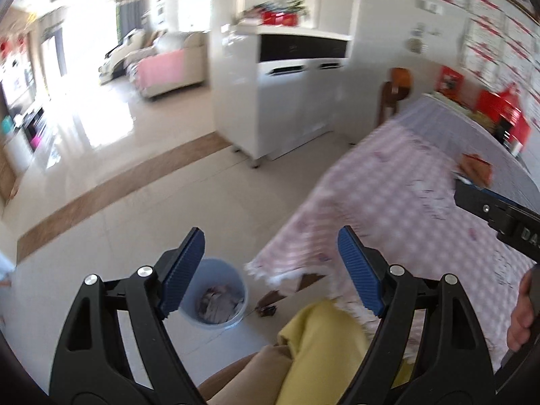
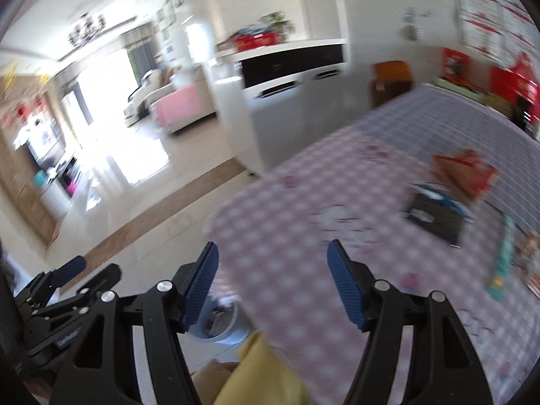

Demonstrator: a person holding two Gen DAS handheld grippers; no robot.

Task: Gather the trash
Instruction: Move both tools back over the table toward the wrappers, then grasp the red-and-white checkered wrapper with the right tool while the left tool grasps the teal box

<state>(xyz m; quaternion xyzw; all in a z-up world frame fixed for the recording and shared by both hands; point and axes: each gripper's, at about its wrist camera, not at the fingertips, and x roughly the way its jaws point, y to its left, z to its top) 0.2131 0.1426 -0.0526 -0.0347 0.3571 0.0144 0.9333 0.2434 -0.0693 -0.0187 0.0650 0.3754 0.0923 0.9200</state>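
Down on the tiled floor a pale blue bin [image 1: 216,295] holds crumpled paper, beside the checked tablecloth [image 1: 388,195]. Left gripper [image 1: 271,270] and right gripper [image 2: 273,285] both gape empty; wrappers [image 2: 462,175] lie on the table, right.

Letters "DA" on right tongs [image 1: 472,199], rest cut off

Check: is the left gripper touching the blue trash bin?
Apart. The left wrist view shows the left gripper open and empty, raised above the floor where the blue trash bin stands.
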